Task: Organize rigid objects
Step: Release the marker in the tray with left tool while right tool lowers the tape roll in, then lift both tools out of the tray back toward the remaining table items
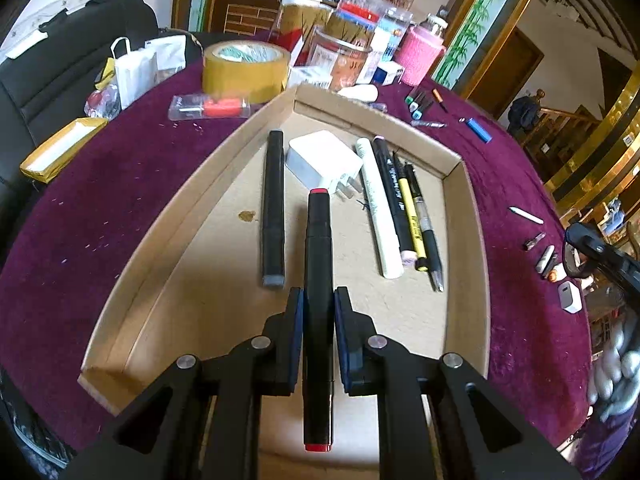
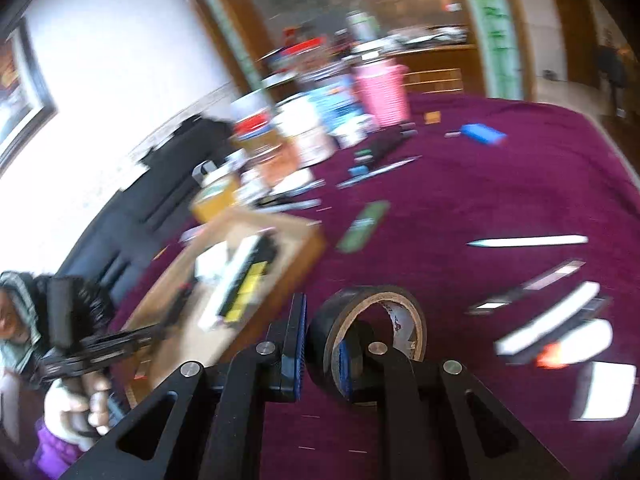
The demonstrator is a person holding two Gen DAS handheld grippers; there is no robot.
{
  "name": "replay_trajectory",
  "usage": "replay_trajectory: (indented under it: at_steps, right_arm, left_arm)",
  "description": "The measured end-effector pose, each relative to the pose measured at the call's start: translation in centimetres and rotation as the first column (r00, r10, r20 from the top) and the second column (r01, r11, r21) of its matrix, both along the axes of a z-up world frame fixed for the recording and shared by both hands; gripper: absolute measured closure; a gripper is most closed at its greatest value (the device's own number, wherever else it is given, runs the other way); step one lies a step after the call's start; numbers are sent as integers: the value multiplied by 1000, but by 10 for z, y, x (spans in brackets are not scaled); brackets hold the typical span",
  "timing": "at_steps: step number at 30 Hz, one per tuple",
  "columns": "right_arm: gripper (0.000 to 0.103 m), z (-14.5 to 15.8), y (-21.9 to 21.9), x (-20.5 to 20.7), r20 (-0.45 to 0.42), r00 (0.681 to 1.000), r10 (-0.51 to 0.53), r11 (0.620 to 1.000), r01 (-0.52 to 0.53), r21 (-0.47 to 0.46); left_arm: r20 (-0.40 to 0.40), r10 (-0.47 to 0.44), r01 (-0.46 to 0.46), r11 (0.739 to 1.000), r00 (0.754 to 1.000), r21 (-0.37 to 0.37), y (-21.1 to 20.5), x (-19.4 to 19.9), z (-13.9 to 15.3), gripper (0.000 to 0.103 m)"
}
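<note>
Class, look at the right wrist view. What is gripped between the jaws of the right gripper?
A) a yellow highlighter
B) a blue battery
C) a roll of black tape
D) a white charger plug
C: the right gripper is shut on the roll of black tape, one jaw outside the roll's wall and the other inside its cardboard core, above the purple tablecloth.

inside the cardboard tray [image 1: 466,240], bare floor lies open along the left wall, beside the black marker [image 1: 273,208]. the white charger [image 1: 322,162] and a row of pens [image 1: 404,208] crowd the far and right side. right of the tray, small items [image 1: 548,258] dot the worktop [image 1: 120,200].
</note>
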State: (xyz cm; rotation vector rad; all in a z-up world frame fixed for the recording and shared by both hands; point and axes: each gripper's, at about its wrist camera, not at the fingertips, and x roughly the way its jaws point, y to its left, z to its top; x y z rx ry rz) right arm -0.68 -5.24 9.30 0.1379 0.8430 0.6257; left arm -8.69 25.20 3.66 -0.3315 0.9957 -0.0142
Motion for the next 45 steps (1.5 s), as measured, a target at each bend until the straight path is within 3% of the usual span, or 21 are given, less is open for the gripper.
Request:
replay_trajectory:
  at_steps: [6, 8, 10, 16, 23, 24, 25, 28, 37, 45]
  right_arm:
    - [88, -3, 78, -9, -19, 991, 134, 991, -135, -23]
    - [88, -8, 100, -10, -42, 984, 173, 984, -174, -22]
    - [88, -13, 119, -13, -64, 975, 212, 977, -213, -19]
    - [88, -38, 183, -30, -148, 930, 336, 938, -344, -33]
    - [87, -71, 222, -12, -240, 921, 308, 935, -340, -102]
    - [84, -74, 225, -8, -247, 927, 283, 939, -320, -125]
    - [72, -75, 226, -5, -245, 934, 260, 944, -299, -141]
    - [50, -72, 222, 0, -245, 946, 213, 951, -258, -169]
    - [42, -28, 167, -18, -141, 974, 175, 977, -189, -94]
    - [32, -3, 35, -16, -4, 998, -65, 993, 64, -99]
  left_arm:
    - [-38, 27, -27, 1000, 999, 14, 6, 22, -8, 87]
    - [-26, 29, -30, 999, 999, -29, 10, 18, -6, 71]
    - [1, 36, -36, 998, 999, -60, 14, 6, -1, 63]
    - [126, 95, -88, 994, 987, -61, 35, -50, 28, 53]
    - [215, 205, -195, 979, 955, -66, 68, -103, 45, 44]
    - [220, 210, -200, 978, 953, -66, 70, -107, 45, 43]
    - [223, 212, -203, 977, 952, -62, 71, -110, 44, 40]
    - [218, 209, -201, 978, 953, -58, 72, -112, 42, 36]
    - [216, 187, -183, 982, 959, -34, 59, -116, 43, 34]
    - [232, 100, -108, 994, 968, 24, 19, -114, 53, 31]
